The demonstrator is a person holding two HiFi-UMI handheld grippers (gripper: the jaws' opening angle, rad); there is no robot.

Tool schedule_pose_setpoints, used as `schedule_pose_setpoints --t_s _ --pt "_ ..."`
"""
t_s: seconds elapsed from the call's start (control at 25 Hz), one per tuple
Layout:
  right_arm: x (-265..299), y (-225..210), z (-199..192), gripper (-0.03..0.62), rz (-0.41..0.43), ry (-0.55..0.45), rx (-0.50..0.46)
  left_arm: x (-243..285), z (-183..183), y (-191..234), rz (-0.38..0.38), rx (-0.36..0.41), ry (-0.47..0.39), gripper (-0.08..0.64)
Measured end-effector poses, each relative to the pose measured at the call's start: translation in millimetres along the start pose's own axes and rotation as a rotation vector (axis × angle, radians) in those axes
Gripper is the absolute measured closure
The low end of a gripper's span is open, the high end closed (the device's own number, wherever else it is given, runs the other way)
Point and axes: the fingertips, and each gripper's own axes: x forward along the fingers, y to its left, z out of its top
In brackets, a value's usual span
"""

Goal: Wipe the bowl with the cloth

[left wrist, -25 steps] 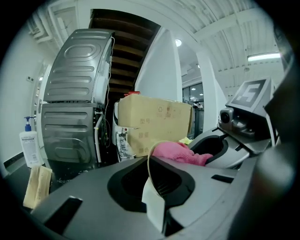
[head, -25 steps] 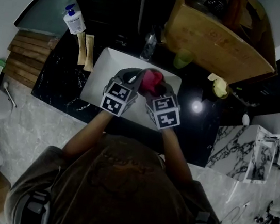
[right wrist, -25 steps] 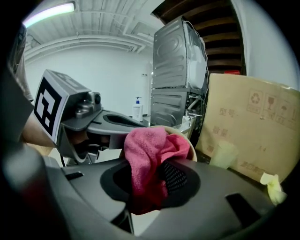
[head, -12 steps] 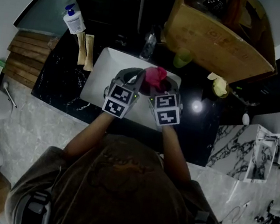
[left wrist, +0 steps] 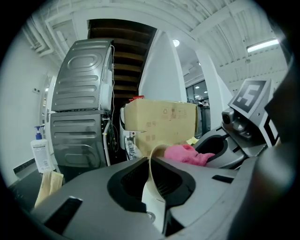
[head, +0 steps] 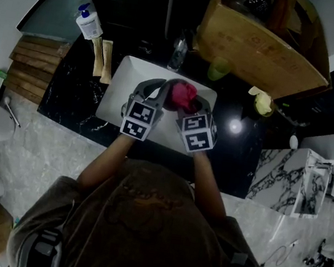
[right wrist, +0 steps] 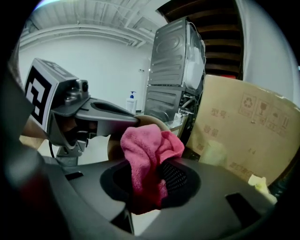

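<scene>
The left gripper clamps its jaws on the rim of the round beige bowl, while the right gripper pinches the fluffy pink cloth at the bowl's mouth.

The head view is dim and underexposed, with one white glare spot on the glossy black table. Both gripper views are brighter under ceiling strip lights, bent at the rims with black corners. The near jaws blur; the cloth stays sharp.

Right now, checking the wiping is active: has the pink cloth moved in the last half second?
Yes, slightly: the cloth slid toward the person, away from the white tray's far edge.
</scene>
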Motion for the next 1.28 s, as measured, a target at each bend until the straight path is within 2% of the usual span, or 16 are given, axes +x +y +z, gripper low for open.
schedule_pose_setpoints --t_s 0.4,0.64,0.88,1.28 --pt "5 23 -12 0.479 0.079 0.028 0.017 -1 -9 4 0.011 -0.018 0.018 0.528" --pt "6 39 -3 0.48 0.136 -0.017 0.012 0 -11 2 -0.005 -0.028 0.021 0.531" --pt "6 37 4 0.48 0.124 -0.044 -0.016 1 -19 1 -0.03 -0.06 0.038 0.537" --pt "0 9 21 0.481 0.039 -0.078 -0.036 4 -18 -11 -0.064 -0.035 0.047 0.538"
